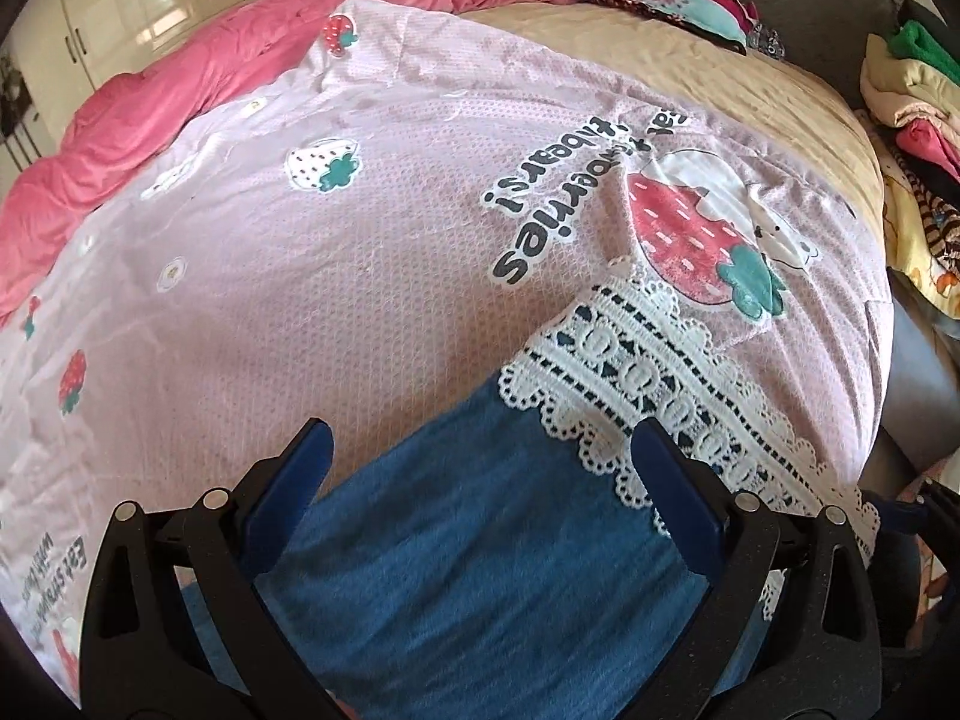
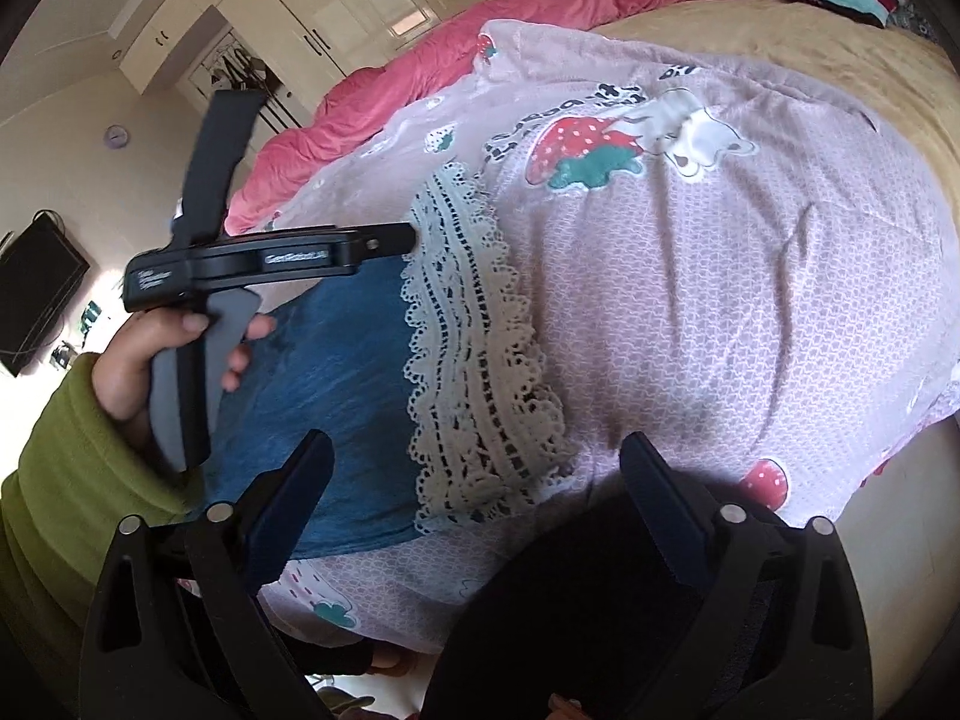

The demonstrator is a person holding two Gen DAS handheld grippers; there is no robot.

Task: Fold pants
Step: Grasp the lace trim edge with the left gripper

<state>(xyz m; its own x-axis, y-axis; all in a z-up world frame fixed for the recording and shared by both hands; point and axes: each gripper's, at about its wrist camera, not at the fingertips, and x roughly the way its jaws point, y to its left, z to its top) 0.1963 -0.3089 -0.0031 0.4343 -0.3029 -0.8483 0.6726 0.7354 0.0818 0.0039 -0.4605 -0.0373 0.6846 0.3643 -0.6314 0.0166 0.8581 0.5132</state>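
Where lace hem shows, pants point(image 1: 480, 552) on blanket point(image 1: 360, 276)

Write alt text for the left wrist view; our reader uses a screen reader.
The open left gripper hovers over blue pants with a white lace hem, laid on a pink strawberry-print blanket on a bed.

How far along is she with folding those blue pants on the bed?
The blue pants with the lace hem lie on the pink strawberry blanket; any fold is unclear. The left gripper and right gripper hang open, holding nothing. Grasping and folding remain.
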